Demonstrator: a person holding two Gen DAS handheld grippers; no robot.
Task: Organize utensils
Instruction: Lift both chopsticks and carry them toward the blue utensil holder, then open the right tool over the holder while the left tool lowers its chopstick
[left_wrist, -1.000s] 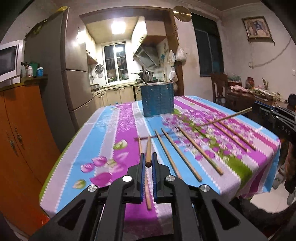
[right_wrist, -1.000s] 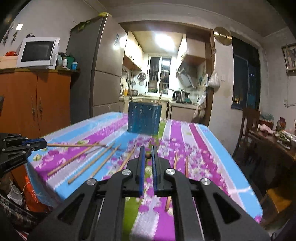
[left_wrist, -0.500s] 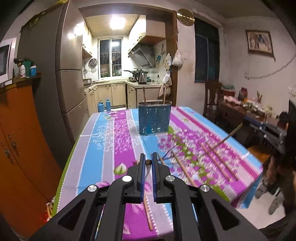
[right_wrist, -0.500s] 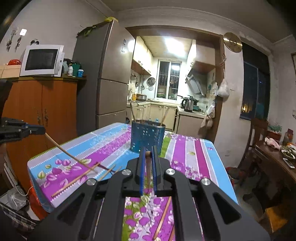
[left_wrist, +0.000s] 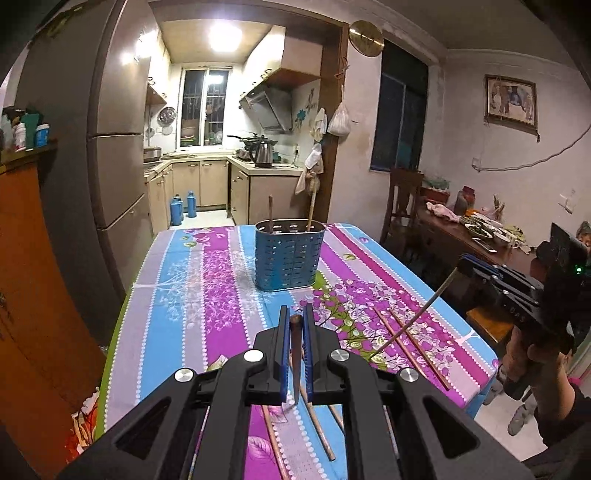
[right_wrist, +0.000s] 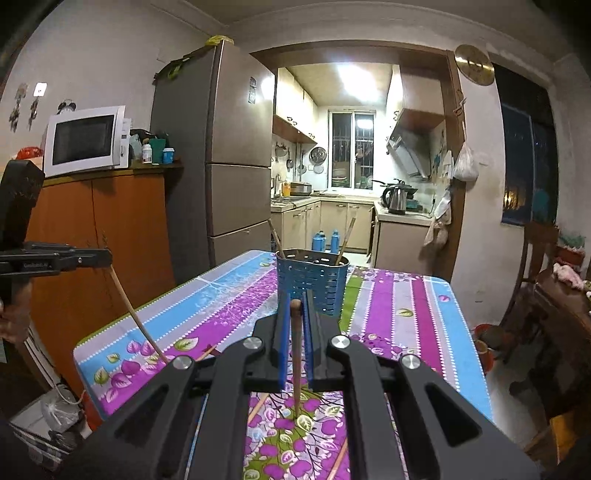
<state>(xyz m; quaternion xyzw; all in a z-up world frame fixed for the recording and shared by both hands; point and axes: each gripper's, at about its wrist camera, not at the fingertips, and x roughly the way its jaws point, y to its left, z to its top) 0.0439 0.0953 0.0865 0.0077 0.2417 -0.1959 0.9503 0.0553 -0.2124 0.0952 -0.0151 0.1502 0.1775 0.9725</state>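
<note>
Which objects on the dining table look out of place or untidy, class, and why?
Several loose chopsticks lie scattered at different angles across the floral tablecloth, while the blue holder has only two standing in it. Each tool, left and right, is shut on one chopstick, lifted clear of the cloth.

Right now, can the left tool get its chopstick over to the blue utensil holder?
Probably yes. The left tool grips a chopstick clear above the table, and the tablecloth before the blue utensil holder lies bare. The holder's open top shows only two sticks.
</note>
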